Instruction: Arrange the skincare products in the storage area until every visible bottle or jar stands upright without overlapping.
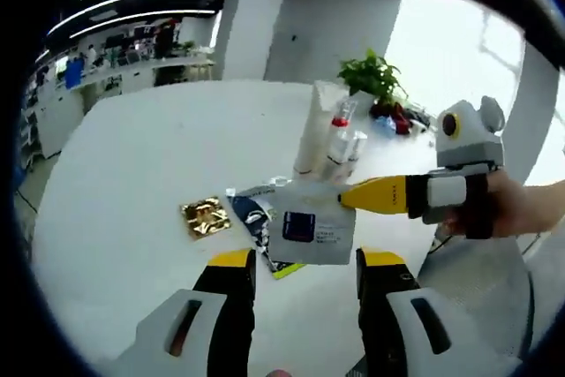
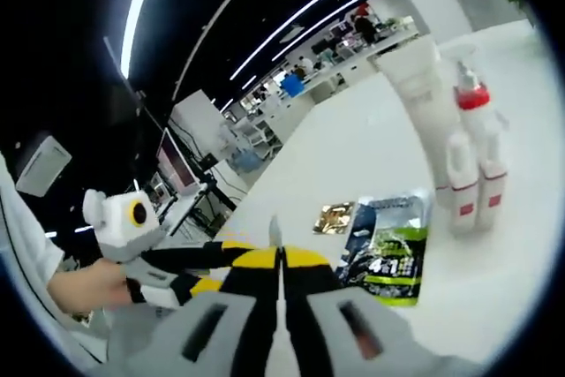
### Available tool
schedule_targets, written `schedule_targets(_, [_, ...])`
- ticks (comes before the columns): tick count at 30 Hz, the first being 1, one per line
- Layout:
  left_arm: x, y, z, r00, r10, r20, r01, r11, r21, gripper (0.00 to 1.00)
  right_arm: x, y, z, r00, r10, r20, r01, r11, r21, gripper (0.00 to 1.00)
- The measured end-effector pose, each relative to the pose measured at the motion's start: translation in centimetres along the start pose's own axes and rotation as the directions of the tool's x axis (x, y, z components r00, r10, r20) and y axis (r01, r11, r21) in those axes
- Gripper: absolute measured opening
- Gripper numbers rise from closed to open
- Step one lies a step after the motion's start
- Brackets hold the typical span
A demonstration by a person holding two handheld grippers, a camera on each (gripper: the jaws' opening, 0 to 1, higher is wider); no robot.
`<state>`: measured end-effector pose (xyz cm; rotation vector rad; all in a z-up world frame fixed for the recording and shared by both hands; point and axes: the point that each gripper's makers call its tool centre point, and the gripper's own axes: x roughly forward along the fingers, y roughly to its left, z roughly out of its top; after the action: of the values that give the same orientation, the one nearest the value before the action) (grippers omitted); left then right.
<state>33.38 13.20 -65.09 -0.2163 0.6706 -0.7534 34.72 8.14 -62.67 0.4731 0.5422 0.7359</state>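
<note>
Right claw pinches a flat glossy sachet at centre; left claw spread below; slim bottles upright on white bench

Potted plant w/ red item beside.
</note>
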Motion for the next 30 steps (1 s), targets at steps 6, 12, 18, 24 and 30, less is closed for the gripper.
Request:
schedule_targets(6, [-0.1,1.2,-0.4,0.999,-0.038,-0.016,0.038,0.998,0.04,0.29,0.5,0.0,-0.3,1.0,0.019,-0.011,-0.019,1.0,0.015,0.01])
schedule_targets(12, [0.4,1.9,-0.6,0.993,-0.115,-0.001,0.114,0.991,-0.069,0.28,1.6,0.1,-0.6,0.999,0.041,-0.032,-0.04,0.999,0.028,0.01])
schedule_targets(18, [0.6,2.7,-0.6,0.989,-0.147,0.03,0.15,0.98,-0.135,0.14,2.5,0.2,-0.9,0.997,0.057,-0.048,-0.055,0.998,0.031,0.01])
schedule_targets(24, [0.3,3.9,-0.9,0.993,-0.11,0.048,0.118,0.966,-0.231,0.0,3.7,-1.0,-1.6,0.996,0.022,-0.086,-0.022,1.0,-0.006,0.01])
schedule_targets(30, [0.3,4.9,-2.1,0.997,-0.068,0.027,0.072,0.956,-0.284,0.0,5.9,-2.4,-2.9,0.987,-0.026,-0.156,0.006,0.992,-0.123,0.01])
